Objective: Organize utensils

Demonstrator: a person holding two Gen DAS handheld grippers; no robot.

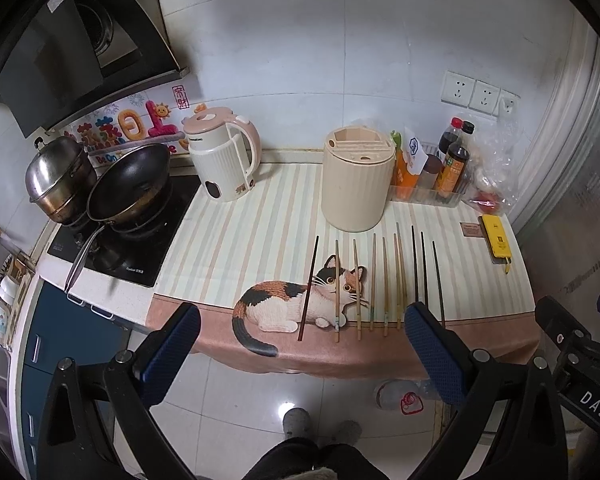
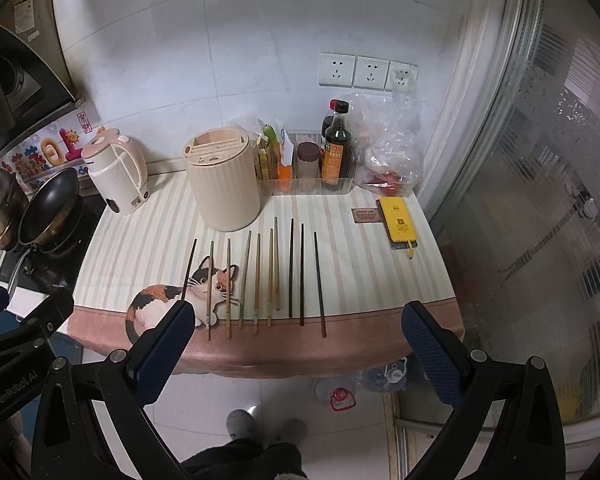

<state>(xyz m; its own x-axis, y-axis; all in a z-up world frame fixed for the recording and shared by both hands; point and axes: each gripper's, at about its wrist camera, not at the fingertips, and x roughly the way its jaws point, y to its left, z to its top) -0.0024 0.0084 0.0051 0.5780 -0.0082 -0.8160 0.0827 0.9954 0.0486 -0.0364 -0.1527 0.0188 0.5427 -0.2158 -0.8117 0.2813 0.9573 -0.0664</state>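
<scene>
ahead of both tongs: row of wooden and dark chopsticks flat on striped cat-print mat, beige ribbed holder just behind. left tongs and right tongs both spread apart, empty. suggest pinching one stick mid-length, keeping it level, tipping upright over a slot.

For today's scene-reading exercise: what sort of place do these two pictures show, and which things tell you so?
Most likely a small home kitchen: a wok on a cooktop under a range hood, and an electric kettle on the counter.
</scene>
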